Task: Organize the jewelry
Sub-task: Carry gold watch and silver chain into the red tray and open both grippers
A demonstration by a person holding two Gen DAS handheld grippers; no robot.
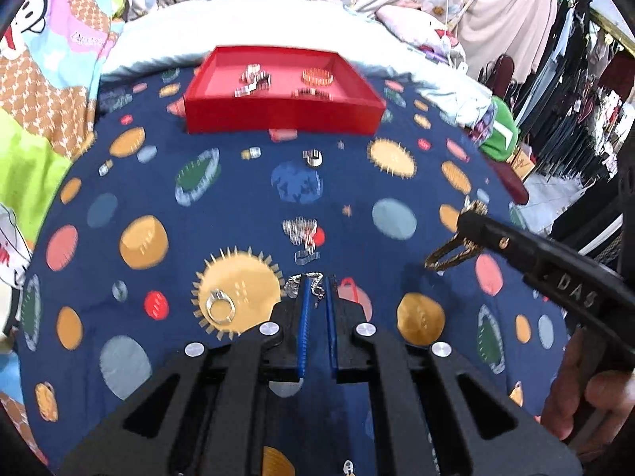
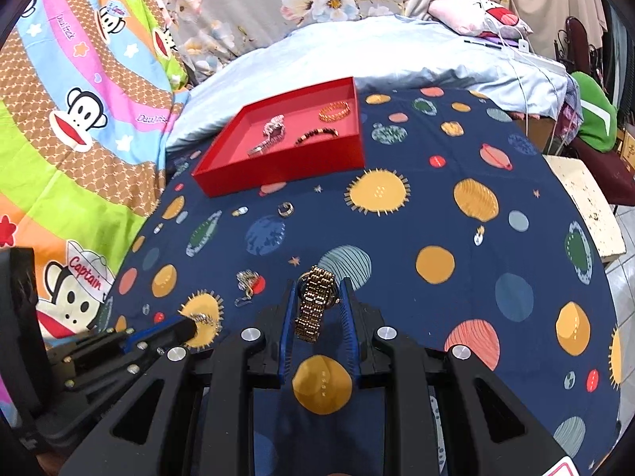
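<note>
A red tray (image 1: 278,115) (image 2: 285,166) sits at the far side of the blue planet-print sheet and holds a silver watch (image 2: 272,133), a gold bracelet (image 2: 334,111) and a dark bead bracelet (image 2: 316,135). My right gripper (image 2: 317,297) is shut on a gold watch (image 2: 315,301), held above the sheet; it also shows in the left wrist view (image 1: 452,256). My left gripper (image 1: 316,281) is shut on a silver chain (image 1: 295,285), seen also from the right wrist (image 2: 202,319). Loose on the sheet lie a silver ring (image 1: 220,307), a band ring (image 1: 314,157) and a crystal piece (image 1: 301,234).
A small silver bead (image 1: 251,153) lies near the tray. Pale blue bedding (image 2: 357,51) and a cartoon monkey blanket (image 2: 79,111) lie behind and to the left. A green item (image 2: 595,119) and a cream stool (image 2: 587,206) stand off the right edge.
</note>
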